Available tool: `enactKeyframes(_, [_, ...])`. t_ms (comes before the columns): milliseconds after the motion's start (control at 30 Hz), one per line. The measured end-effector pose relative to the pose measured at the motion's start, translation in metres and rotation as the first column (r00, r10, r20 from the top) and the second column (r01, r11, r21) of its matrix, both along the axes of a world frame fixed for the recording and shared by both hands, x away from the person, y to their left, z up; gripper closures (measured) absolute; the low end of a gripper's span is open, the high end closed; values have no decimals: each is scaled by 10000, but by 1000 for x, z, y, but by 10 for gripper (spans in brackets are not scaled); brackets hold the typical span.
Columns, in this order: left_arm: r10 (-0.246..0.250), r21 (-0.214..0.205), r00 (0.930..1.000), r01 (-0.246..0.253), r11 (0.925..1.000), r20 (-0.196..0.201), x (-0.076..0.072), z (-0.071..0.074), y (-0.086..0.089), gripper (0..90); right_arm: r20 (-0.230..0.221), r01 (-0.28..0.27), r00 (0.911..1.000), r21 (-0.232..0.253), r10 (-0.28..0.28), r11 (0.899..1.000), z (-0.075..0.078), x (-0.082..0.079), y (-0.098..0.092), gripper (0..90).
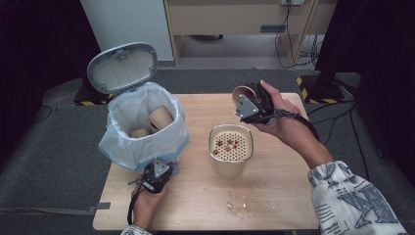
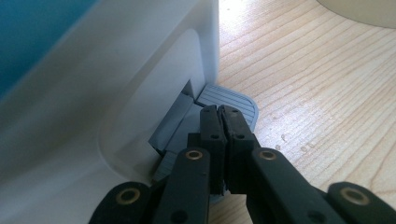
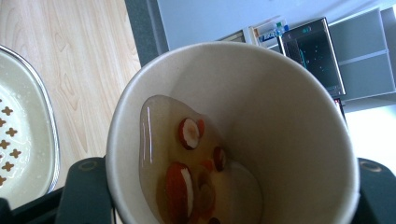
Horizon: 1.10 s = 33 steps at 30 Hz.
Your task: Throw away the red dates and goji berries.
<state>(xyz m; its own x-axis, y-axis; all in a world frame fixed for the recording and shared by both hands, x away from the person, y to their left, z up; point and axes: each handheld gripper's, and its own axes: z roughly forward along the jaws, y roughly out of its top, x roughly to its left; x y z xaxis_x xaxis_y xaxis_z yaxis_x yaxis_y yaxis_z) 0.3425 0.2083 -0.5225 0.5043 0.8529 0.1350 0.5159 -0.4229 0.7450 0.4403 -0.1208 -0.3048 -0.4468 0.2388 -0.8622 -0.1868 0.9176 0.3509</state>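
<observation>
Pressing down near my body, my left gripper [image 1: 157, 172] has its 2 black jaws clenched together with nothing between them, their tips resting on the grey ribbed foot pedal [image 2: 229, 99] at the base of the white pedal bin [image 2: 107, 93]. That seems to be what keeps the bin's grey oval lid [image 1: 122, 66] standing open, above the pale blue bag liner [image 1: 142, 142] and the 2 brown paper cups [image 1: 160, 117] already inside.

Farther out and to the right, my right gripper [image 1: 252, 105] is closed on the rim of a brown paper cup [image 1: 241, 93], tilted on its side. In the right gripper view, the cup's white inside [image 3: 261, 107] still holds a pool of yellowish liquid with red and white fruit slices [image 3: 189, 133] lying against the lower wall.

The relation that counts: the beige strainer pot with its perforated cream insert [image 1: 231, 147] sits below and towards me from the cup's mouth, between my 2 hands. The cup's long axis lies nearly level, mouth pointing left. I judge the next move to be carrying it over the strainer and tipping further, then leftwards to the bin.
</observation>
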Motion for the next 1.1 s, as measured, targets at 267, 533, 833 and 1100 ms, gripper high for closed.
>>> enactKeyframes(267, [-10, -25, 10000, 10, 10000, -5, 0, 0, 0, 874, 33, -84, 10000, -130, 84, 9999, -3, 0, 2, 330])
enactKeyframes(533, [-12, 8, 10000, 12, 10000, 4, 0, 0, 0, 874, 280, -113, 9995, -358, 123, 9993, -6, -3, 4, 331])
enactKeyframes(833, [-7, 7, 10000, 7, 10000, 8, 0, 0, 0, 874, 635, -84, 9979, -828, 137, 9965, -7, -7, 3, 335])
enactKeyframes(1100, [-3, 11, 10000, 3, 10000, 9, 0, 0, 0, 874, 982, -106, 9949, -1333, 239, 9910, -6, -8, 4, 337])
